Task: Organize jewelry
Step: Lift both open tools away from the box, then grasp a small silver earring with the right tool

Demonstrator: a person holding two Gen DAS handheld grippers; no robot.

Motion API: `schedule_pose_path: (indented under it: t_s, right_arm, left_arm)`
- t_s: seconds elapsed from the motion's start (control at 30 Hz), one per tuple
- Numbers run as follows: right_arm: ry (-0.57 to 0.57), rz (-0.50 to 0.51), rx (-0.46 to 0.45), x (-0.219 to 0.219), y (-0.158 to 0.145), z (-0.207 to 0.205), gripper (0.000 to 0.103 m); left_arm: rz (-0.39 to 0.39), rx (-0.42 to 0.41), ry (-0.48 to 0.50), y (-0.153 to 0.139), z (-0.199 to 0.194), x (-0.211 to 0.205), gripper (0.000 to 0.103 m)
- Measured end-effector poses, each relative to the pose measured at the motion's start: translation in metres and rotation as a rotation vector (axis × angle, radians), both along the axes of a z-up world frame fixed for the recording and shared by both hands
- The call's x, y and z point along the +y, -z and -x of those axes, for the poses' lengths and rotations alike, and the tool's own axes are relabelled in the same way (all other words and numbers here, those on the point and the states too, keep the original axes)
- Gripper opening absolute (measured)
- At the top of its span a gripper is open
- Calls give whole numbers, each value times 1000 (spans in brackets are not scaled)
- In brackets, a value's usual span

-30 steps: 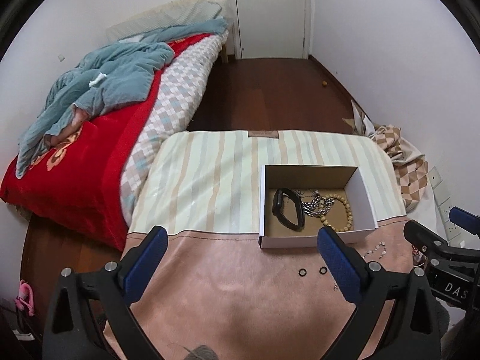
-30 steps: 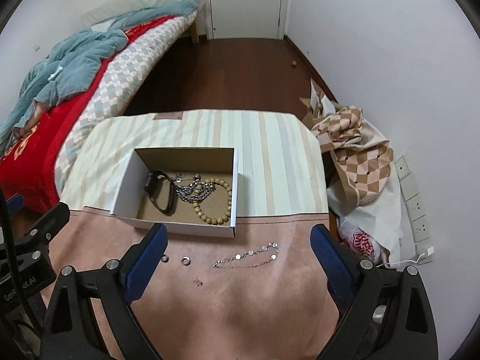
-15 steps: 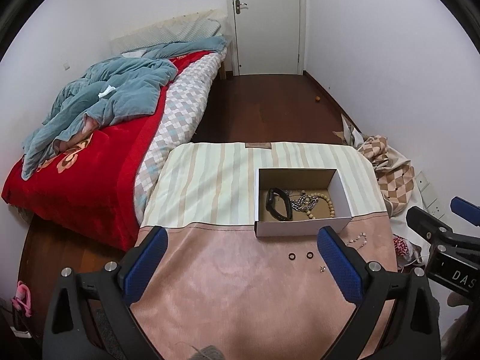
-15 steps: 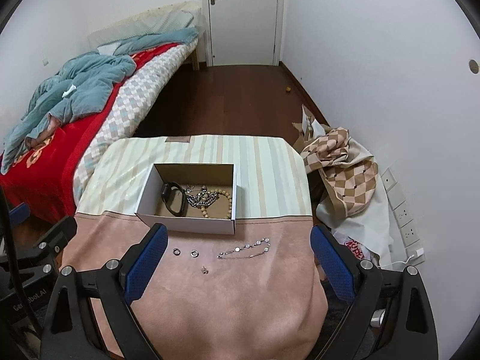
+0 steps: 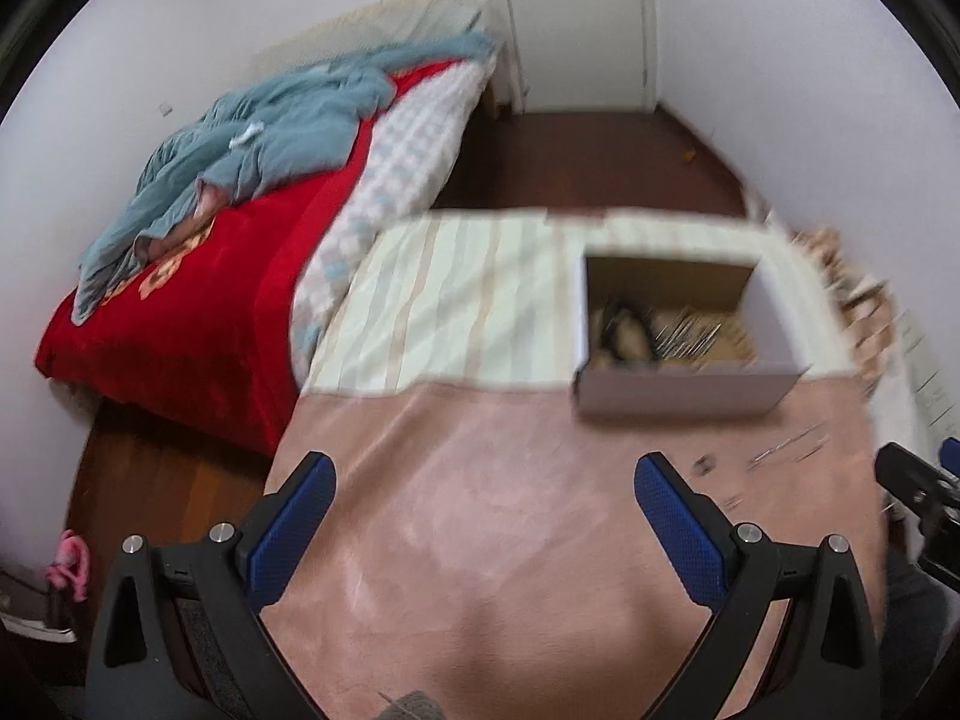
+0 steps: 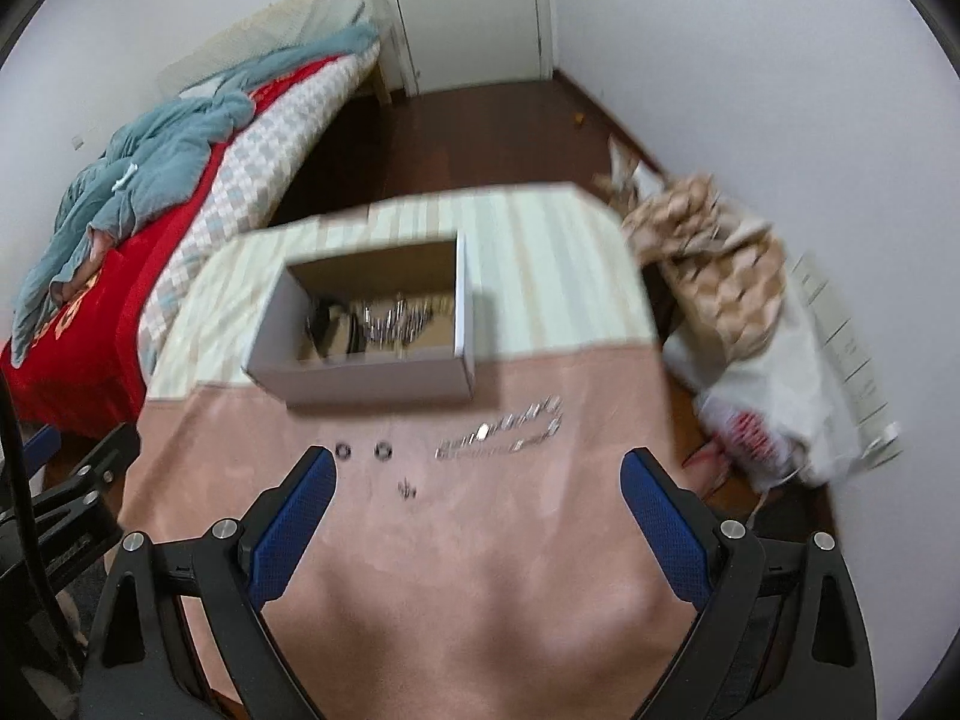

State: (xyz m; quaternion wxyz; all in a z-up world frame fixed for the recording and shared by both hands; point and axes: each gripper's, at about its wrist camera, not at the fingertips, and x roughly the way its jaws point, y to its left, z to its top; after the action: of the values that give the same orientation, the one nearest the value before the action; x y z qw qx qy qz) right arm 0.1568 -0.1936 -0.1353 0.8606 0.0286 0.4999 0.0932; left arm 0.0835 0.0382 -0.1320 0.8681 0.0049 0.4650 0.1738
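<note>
Left tongs (image 5: 485, 483) wide open, empty, above worktop (image 5: 480, 540). Right tongs (image 6: 478, 480) wide open, empty; silver chain (image 6: 501, 435) just ahead.

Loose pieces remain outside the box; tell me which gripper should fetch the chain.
Right. The chain lies ahead between the right gripper's open jaws; for the left gripper it sits far off to the side.

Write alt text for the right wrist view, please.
An open hand-held gripper hovers over a pink cloth with two rings, a silver chain and a small stud, before a cardboard box of jewelry.
</note>
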Motion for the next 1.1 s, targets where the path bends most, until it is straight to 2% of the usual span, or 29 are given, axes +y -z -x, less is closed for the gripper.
schedule_pose_path:
  t_s: [0.07, 0.1, 0.13, 0.2, 0.27, 0.47, 0.5, 0.57, 0.67, 0.87, 1.03, 1.1]
  right_arm:
    - [-19, -14, 32, 8, 31, -1, 96]
    - [-34, -30, 53, 12, 47, -3, 87]
    - [-48, -43, 76, 17, 63, -5, 72]
    - [-64, -61, 121, 28, 91, -10, 56]
    - [-72, -75, 131, 36, 109, -12, 50]
    - [-121, -71, 98, 58, 130, -13, 35]
    - [-132, -65, 92, 61, 131, -13, 30]
    - [-146, -45, 79, 66, 130, -12, 8]
    - [-147, -22, 67, 67, 127, -11, 9]
    - [-42, -66, 75, 27, 116, -15, 9]
    - [25, -70, 61, 1, 109, -21, 9]
    - [41, -73, 62, -6, 108, -23, 9]
  left_arm:
    - [-7, 48, -12, 23, -4, 4, 102]
    - [-7, 76, -19, 35, -6, 8, 102]
    - [-6, 99, -24, 45, -8, 11, 102]
    - [-9, 135, -37, 60, -11, 19, 102]
    - [-7, 157, -48, 71, -14, 25, 102]
    - [-1, 182, -56, 85, -20, 36, 102]
    - [2, 183, -54, 85, -22, 37, 102]
    - [4, 183, -46, 86, -24, 35, 102]
    - [21, 183, -19, 88, -31, 26, 102]
    - [153, 181, 69, 95, -53, -7, 102]
    - [188, 190, 147, 105, -68, -36, 101]
    - [186, 183, 174, 106, -72, -45, 95]
